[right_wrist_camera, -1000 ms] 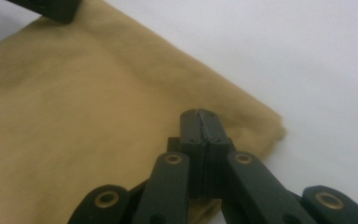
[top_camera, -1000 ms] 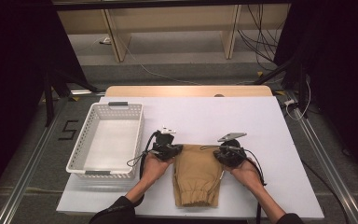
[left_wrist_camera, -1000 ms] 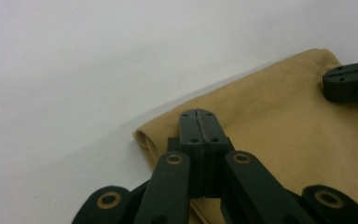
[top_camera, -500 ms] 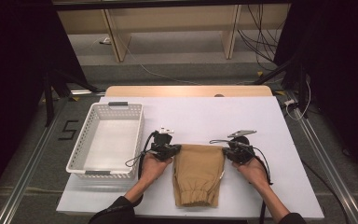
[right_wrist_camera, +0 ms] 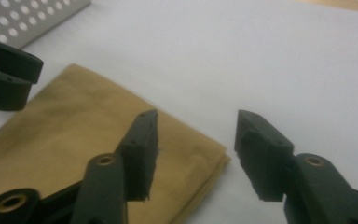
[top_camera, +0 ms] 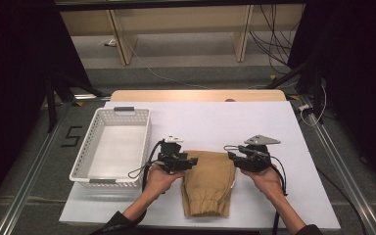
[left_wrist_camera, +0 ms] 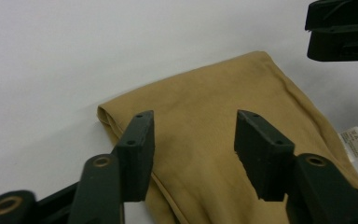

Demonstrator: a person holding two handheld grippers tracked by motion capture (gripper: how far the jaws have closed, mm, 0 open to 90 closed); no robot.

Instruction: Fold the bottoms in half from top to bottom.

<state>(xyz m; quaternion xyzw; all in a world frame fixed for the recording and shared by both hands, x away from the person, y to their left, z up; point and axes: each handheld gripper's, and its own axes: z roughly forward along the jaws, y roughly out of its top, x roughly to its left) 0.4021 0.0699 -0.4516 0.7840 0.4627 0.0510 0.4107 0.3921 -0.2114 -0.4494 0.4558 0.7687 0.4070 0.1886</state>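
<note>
Left gripper (top_camera: 190, 160) spread, empty, tips over tan folded garment's (top_camera: 208, 181) near corner. Right gripper (top_camera: 231, 155) spread, empty, straddling its opposite corner; white basket (top_camera: 96, 169) beyond left gripper.

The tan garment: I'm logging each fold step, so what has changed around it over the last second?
The right gripper moved off the tan garment, out to the right past its edge, then came partway back to its far right corner; its jaws stand open. The left gripper stayed at the far left corner, open. The garment lies folded as before, and the white basket has not moved.
</note>
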